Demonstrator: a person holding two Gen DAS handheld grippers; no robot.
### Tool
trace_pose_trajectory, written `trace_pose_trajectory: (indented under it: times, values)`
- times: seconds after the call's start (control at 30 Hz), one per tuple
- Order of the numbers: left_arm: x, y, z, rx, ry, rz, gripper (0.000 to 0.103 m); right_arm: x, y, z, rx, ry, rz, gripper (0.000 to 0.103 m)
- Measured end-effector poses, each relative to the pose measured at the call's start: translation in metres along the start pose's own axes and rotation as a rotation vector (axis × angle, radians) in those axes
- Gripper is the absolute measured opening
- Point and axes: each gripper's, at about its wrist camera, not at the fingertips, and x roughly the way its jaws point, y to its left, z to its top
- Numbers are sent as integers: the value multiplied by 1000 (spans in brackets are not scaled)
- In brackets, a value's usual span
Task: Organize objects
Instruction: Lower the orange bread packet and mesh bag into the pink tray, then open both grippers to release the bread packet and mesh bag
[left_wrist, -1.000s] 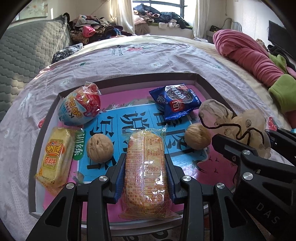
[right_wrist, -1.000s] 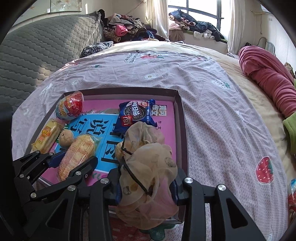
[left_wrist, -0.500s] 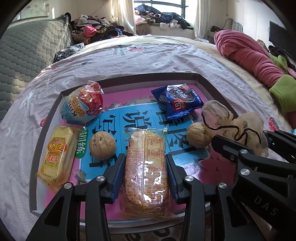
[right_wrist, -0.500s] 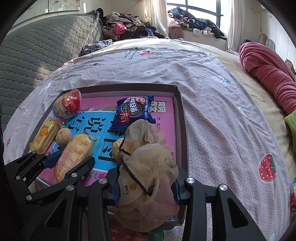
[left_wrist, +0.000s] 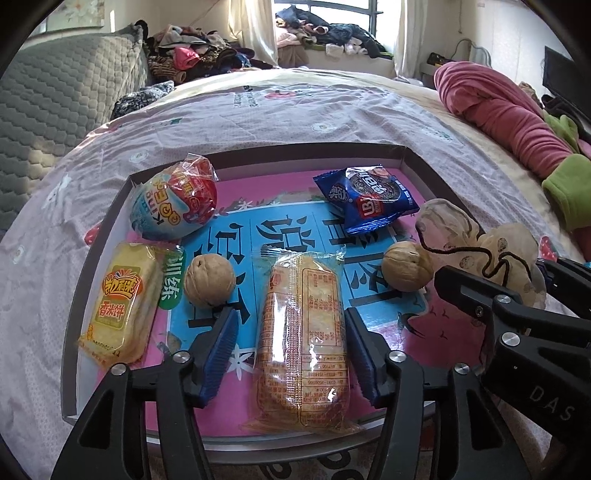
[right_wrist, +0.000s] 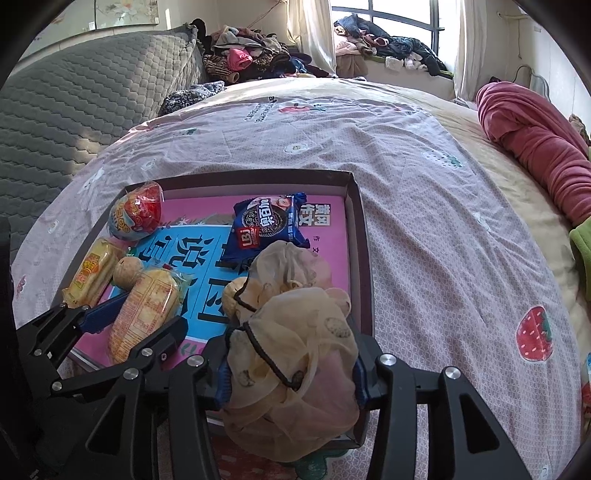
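Note:
A shallow grey tray (left_wrist: 96, 258) with a pink and blue sheet inside lies on the bed. My left gripper (left_wrist: 290, 314) straddles a long biscuit packet (left_wrist: 306, 332) lying in the tray. Its jaws are opening, and the blue pads (left_wrist: 218, 354) stand clear of the wrapper. My right gripper (right_wrist: 291, 365) is at the tray's near right corner, around a beige mesh drawstring bag (right_wrist: 295, 350). Those jaws are opening slowly, but the pads still touch the bag's sides. The tray also holds two walnuts (left_wrist: 208, 280) (left_wrist: 406, 271), a yellow cake packet (left_wrist: 118, 302), a blue cookie packet (left_wrist: 369, 201) and a wrapped egg-shaped sweet (left_wrist: 173, 206).
The tray sits on a pale patterned bedspread (right_wrist: 424, 221). A rolled pink blanket (right_wrist: 532, 140) and green fabric (left_wrist: 569, 184) lie at the right. A grey quilted headboard (right_wrist: 74, 110) rises at the left, and clothes are piled by the window (right_wrist: 251, 55).
My left gripper's jaws have spread apart and let go of the biscuit packet, which stays in the tray. The right jaws have widened a little around the mesh bag.

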Motion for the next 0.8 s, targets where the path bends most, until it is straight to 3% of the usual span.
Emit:
trace_pose_trajectory:
  times: [0.6, 0.8]
  values:
    - [-9, 6, 2, -23, -7, 9, 75, -2, -1, 1, 5, -7, -1, 55]
    - [-12, 5, 3, -16, -12, 5, 76, -4, -2, 1, 9, -17, -8, 64]
